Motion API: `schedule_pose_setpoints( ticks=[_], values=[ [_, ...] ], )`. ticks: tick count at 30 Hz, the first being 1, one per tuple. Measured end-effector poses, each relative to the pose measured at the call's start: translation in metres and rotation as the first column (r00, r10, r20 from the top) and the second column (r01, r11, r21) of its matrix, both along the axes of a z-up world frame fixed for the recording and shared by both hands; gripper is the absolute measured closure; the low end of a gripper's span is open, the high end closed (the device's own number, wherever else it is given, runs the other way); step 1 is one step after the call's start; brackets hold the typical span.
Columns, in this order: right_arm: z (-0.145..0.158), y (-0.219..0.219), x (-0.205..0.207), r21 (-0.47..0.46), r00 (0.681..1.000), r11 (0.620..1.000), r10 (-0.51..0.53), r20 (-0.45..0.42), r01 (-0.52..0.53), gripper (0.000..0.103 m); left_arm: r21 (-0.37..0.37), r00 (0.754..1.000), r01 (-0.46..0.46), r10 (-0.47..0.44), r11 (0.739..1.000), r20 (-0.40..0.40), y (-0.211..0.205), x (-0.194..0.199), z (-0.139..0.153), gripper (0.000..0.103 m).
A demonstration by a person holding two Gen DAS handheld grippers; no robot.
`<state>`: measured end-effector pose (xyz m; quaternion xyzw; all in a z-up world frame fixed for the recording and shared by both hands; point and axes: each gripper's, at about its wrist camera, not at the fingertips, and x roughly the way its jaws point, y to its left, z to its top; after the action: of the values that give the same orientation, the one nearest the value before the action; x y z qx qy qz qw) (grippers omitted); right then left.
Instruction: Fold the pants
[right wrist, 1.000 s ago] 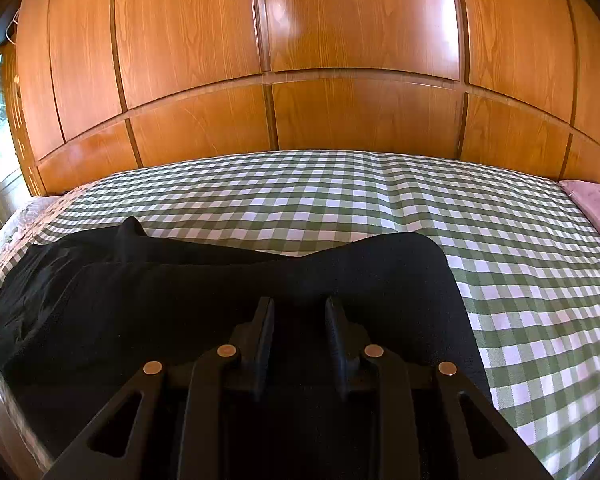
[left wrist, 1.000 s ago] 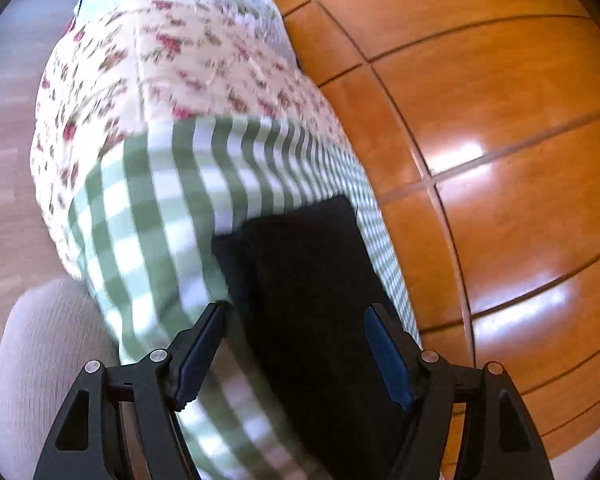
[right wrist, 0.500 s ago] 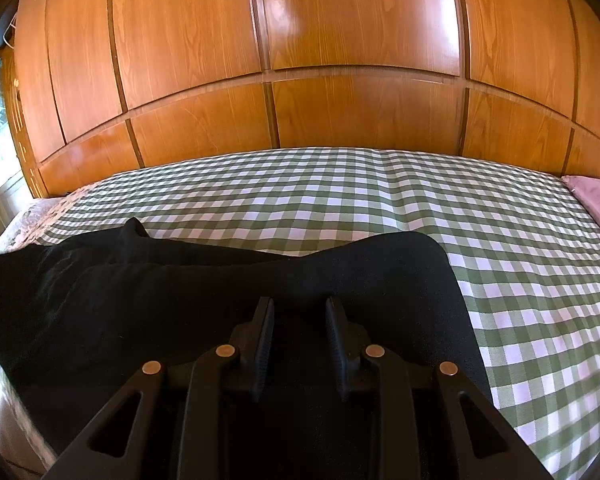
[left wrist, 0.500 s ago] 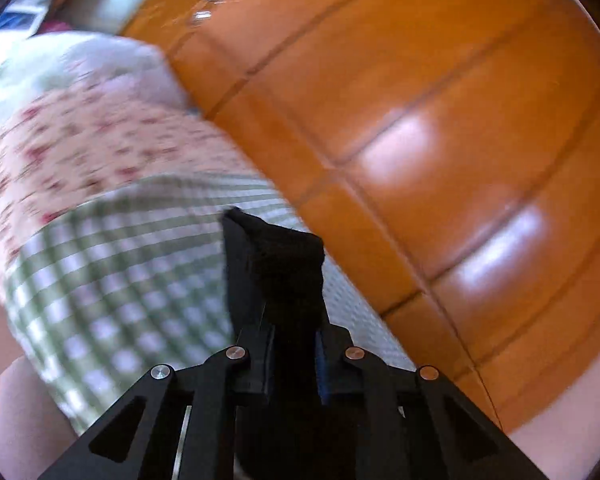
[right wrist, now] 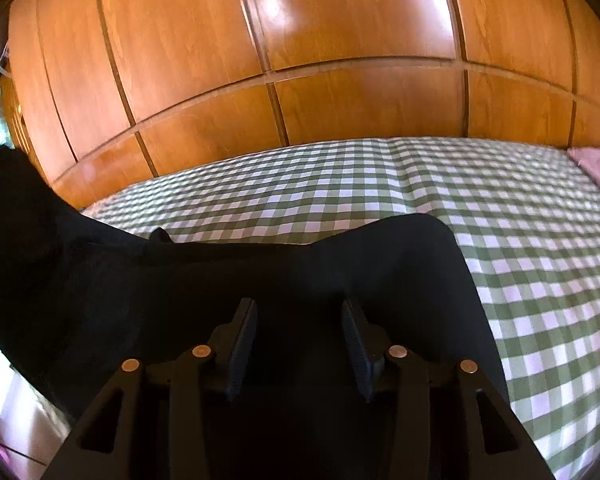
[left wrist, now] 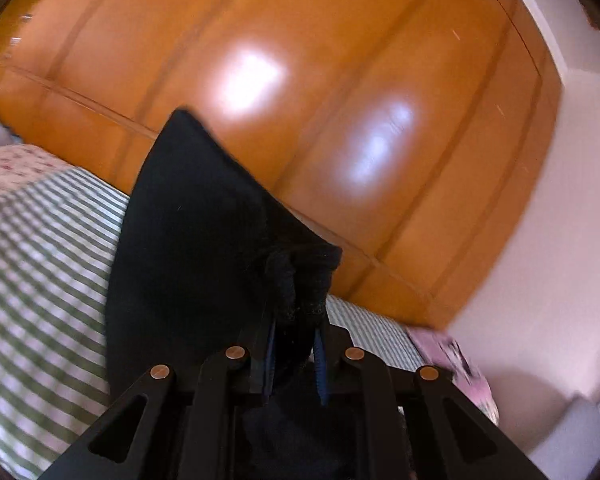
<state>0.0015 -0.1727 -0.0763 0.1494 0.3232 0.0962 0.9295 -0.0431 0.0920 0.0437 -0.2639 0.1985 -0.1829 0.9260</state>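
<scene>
Black pants (right wrist: 260, 276) lie across the green-checked bed sheet (right wrist: 520, 240) in the right wrist view, their left end rising off the bed at the frame's left edge. My right gripper (right wrist: 300, 320) rests over the pants; its jaws are opening, with dark fabric lying between them and the pads apart from it. In the left wrist view my left gripper (left wrist: 296, 320) is shut on a bunched edge of the pants (left wrist: 196, 232), and the cloth hangs lifted above the sheet (left wrist: 40, 248) in a raised flap.
Glossy wooden wardrobe panels (right wrist: 340, 60) stand right behind the bed. A pink cloth (right wrist: 596, 168) lies at the sheet's far right. A floral cover (left wrist: 12, 164) borders the checked sheet at the left, and a white wall (left wrist: 560, 200) is at the right.
My left gripper shut on the pants' end, lifted it off the bed and swung it rightward while rolling. My right gripper's jaws have spread apart over the fabric without shifting place.
</scene>
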Motion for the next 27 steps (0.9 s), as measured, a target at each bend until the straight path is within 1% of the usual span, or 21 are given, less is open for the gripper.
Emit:
schedule_pose_setpoints(
  ticks=[2, 4, 7, 9, 11, 13, 14, 15, 16, 18, 19, 20, 21, 22, 23, 24, 25, 27],
  values=[
    [0.001, -0.002, -0.003, 0.031, 1.000, 0.999, 0.010, 0.001, -0.010, 0.048, 0.013, 0.997, 0.069, -0.069, 0.998, -0.018, -0.020, 0.005, -0.009, 0.088],
    [0.001, -0.003, -0.006, 0.040, 1.000, 0.999, 0.021, 0.001, -0.021, 0.048, 0.022, 0.991, 0.128, -0.127, 0.992, -0.039, -0.038, 0.009, -0.018, 0.088],
    [0.004, -0.007, -0.011, 0.062, 0.999, 0.998, 0.032, 0.004, -0.032, 0.048, 0.032, 0.980, 0.187, -0.184, 0.982, -0.070, -0.058, 0.012, -0.029, 0.088],
    [0.005, -0.017, -0.014, 0.124, 0.999, 0.992, 0.037, 0.002, -0.037, 0.048, 0.043, 0.972, 0.221, -0.217, 0.974, -0.085, -0.069, 0.013, -0.035, 0.088],
    [0.006, -0.031, -0.018, 0.225, 0.999, 0.973, 0.044, 0.002, -0.043, 0.048, 0.063, 0.964, 0.256, -0.250, 0.965, -0.096, -0.080, 0.013, -0.042, 0.088],
    [0.005, -0.048, -0.020, 0.364, 0.998, 0.929, 0.068, 0.008, -0.066, 0.048, 0.095, 0.953, 0.288, -0.277, 0.953, -0.120, -0.092, 0.016, -0.051, 0.088],
    [0.004, -0.055, -0.021, 0.417, 0.997, 0.906, 0.079, 0.011, -0.077, 0.048, 0.111, 0.948, 0.305, -0.290, 0.946, -0.133, -0.098, 0.018, -0.057, 0.088],
    [0.003, -0.061, -0.022, 0.476, 0.996, 0.875, 0.092, 0.015, -0.088, 0.048, 0.126, 0.941, 0.322, -0.304, 0.938, -0.147, -0.105, 0.019, -0.063, 0.088],
    [0.001, -0.067, -0.022, 0.530, 0.994, 0.842, 0.106, 0.015, -0.098, 0.048, 0.149, 0.934, 0.341, -0.317, 0.928, -0.164, -0.113, 0.021, -0.069, 0.088],
    [-0.003, -0.071, -0.020, 0.604, 0.989, 0.789, 0.148, -0.006, -0.115, 0.048, 0.182, 0.923, 0.367, -0.334, 0.912, -0.190, -0.124, 0.021, -0.079, 0.088],
    [-0.006, -0.071, -0.019, 0.621, 0.987, 0.776, 0.160, -0.025, -0.110, 0.048, 0.206, 0.921, 0.373, -0.334, 0.904, -0.201, -0.133, 0.017, -0.081, 0.088],
    [-0.007, -0.070, -0.018, 0.628, 0.986, 0.771, 0.164, -0.037, -0.105, 0.048, 0.224, 0.922, 0.373, -0.332, 0.901, -0.200, -0.136, 0.016, -0.081, 0.087],
    [-0.008, -0.068, -0.019, 0.630, 0.985, 0.769, 0.168, -0.039, -0.106, 0.048, 0.241, 0.923, 0.373, -0.333, 0.896, -0.192, -0.138, 0.013, -0.083, 0.086],
    [-0.008, -0.066, -0.019, 0.626, 0.984, 0.772, 0.171, -0.040, -0.109, 0.048, 0.249, 0.922, 0.378, -0.338, 0.892, -0.187, -0.141, 0.009, -0.078, 0.082],
    [-0.007, -0.064, -0.018, 0.618, 0.984, 0.779, 0.174, -0.047, -0.108, 0.048, 0.251, 0.919, 0.388, -0.350, 0.887, -0.184, -0.142, 0.003, -0.076, 0.075],
    [-0.007, -0.061, -0.016, 0.606, 0.982, 0.788, 0.180, -0.056, -0.110, 0.048, 0.240, 0.908, 0.413, -0.376, 0.879, -0.185, -0.140, 0.000, -0.074, 0.070],
    [-0.006, -0.055, -0.015, 0.598, 0.980, 0.793, 0.190, -0.058, -0.118, 0.048, 0.232, 0.900, 0.429, -0.393, 0.873, -0.186, -0.141, -0.001, -0.072, 0.068],
    [-0.005, -0.049, -0.012, 0.592, 0.975, 0.794, 0.213, -0.059, -0.138, 0.048, 0.215, 0.889, 0.454, -0.422, 0.865, -0.178, -0.142, -0.002, -0.067, 0.068]
  ],
)
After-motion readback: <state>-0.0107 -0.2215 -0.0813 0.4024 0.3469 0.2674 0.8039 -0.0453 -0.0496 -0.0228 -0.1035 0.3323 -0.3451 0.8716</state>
